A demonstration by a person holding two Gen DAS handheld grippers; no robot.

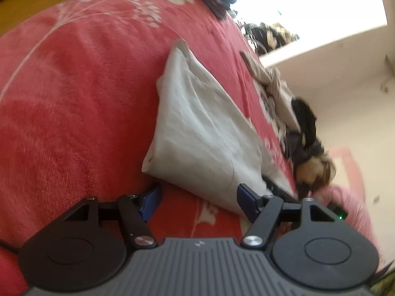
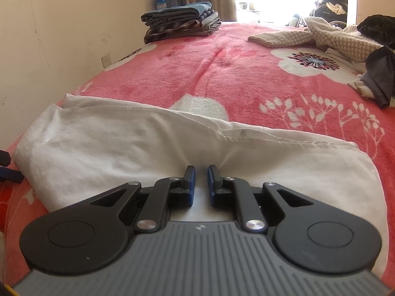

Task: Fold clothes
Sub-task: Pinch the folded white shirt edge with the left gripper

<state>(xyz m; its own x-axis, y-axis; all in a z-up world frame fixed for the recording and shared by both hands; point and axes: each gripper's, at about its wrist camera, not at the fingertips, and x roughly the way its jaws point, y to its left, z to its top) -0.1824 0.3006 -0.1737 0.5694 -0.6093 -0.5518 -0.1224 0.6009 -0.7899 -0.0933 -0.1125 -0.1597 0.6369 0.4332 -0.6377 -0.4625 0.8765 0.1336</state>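
Your pink flowered blanket (image 2: 246, 79) covers the bed, and the white garment (image 2: 148, 138) lies folded on its near part. Your right tongs (image 2: 201, 175) pinch its near edge; your left tongs (image 1: 197, 197) stand spread at its corner. No writing is readable.

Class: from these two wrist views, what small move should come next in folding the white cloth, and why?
Probably close the left claw on the near corner of the white cloth: its jaws stand open around that corner, while the right claw already seems to pinch the edge.
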